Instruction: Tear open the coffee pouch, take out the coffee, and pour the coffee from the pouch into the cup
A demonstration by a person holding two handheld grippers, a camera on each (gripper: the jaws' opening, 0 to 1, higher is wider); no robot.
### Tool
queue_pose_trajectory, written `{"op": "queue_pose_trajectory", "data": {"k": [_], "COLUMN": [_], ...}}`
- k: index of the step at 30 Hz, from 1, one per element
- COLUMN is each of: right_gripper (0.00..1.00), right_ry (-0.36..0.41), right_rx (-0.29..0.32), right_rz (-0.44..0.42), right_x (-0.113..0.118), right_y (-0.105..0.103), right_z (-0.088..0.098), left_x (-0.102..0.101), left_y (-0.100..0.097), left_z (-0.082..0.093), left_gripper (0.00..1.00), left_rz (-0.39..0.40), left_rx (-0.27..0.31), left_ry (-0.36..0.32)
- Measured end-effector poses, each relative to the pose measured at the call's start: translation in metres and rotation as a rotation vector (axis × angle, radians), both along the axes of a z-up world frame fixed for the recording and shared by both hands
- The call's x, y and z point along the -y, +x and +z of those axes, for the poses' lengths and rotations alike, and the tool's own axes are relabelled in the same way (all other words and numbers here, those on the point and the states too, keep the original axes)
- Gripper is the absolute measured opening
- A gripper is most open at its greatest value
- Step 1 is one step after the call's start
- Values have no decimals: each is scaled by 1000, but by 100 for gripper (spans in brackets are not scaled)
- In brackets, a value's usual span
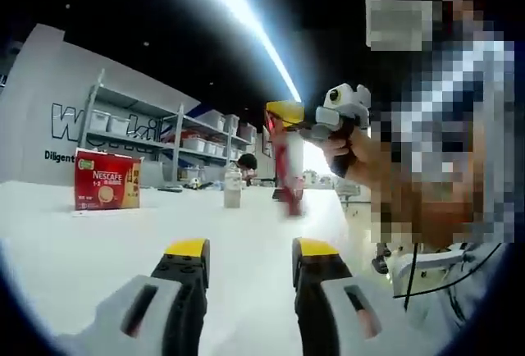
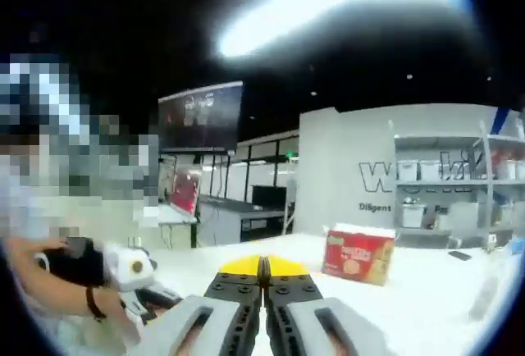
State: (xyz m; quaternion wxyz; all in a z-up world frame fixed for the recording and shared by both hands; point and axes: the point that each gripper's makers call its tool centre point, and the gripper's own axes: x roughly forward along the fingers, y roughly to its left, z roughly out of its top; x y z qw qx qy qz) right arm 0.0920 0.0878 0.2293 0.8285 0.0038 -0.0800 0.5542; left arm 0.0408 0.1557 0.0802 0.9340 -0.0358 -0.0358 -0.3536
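Gripping red coffee pouch (image 1: 287, 167) by its top, right gripper (image 1: 283, 113) clamped | left gripper (image 1: 250, 262) jaws apart, empty | pouch light, limp; judged best pinched near top edge.

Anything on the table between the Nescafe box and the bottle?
No. In the left gripper view, bare white table runs from the box to the bottle.

Grey tongs (image 1: 250, 262) with black jaws, yellow tips, dark wristband (image 2: 96, 303)
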Motion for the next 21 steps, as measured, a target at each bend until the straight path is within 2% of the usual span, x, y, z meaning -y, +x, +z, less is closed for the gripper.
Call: {"op": "queue_pose_trajectory", "data": {"k": [2, 4, 6, 7, 8, 9, 11, 14, 16, 17, 19, 20, 21], "right_gripper": [0, 0, 0, 0, 0, 0, 0, 1, 1, 1, 1, 1, 1], "right_ry": [1, -45, -54, -56, -16, -10, -12, -39, -27, -9, -35, -61, -84], "right_rx": [5, -11, -9, 0, 34, 33, 26, -7, 4, 33, 20, -3, -1], "right_rz": [-13, -31, -45, -60, -75, -71, -58, -15, 22, 49, 72, 46, 14], "right_x": [2, 1, 5, 10, 17, 18, 15, 0, -6, -10, -16, -15, -13], "right_y": [6, 21, 27, 26, 25, 24, 24, 23, 9, 0, -7, 0, 10], "right_z": [1, -15, -17, -12, 1, 3, -2, -23, -17, -8, -8, -15, -21], "left_x": [0, -1, -2, -2, -2, -2, -2, -4, -3, -2, -2, -1, -1], "left_y": [0, 1, 1, 1, 1, 1, 2, 2, 1, 1, 1, 1, 2], "left_z": [-1, 0, 0, 1, 1, 1, 2, 2, 1, 0, -2, -2, -2], "left_gripper": [42, 42, 42, 42, 42, 42, 42, 41, 41, 41, 41, 41, 41], "left_rz": [1, 1, 1, 1, 1, 1, 3, 3, 2, 1, -1, -2, -3], "left_rx": [-1, -4, -1, 0, 1, 2, 4, 2, 1, -1, -5, -5, -5], "left_ry": [4, 0, -4, -5, -6, -5, -8, -13, -10, -5, 4, 7, 9]}}
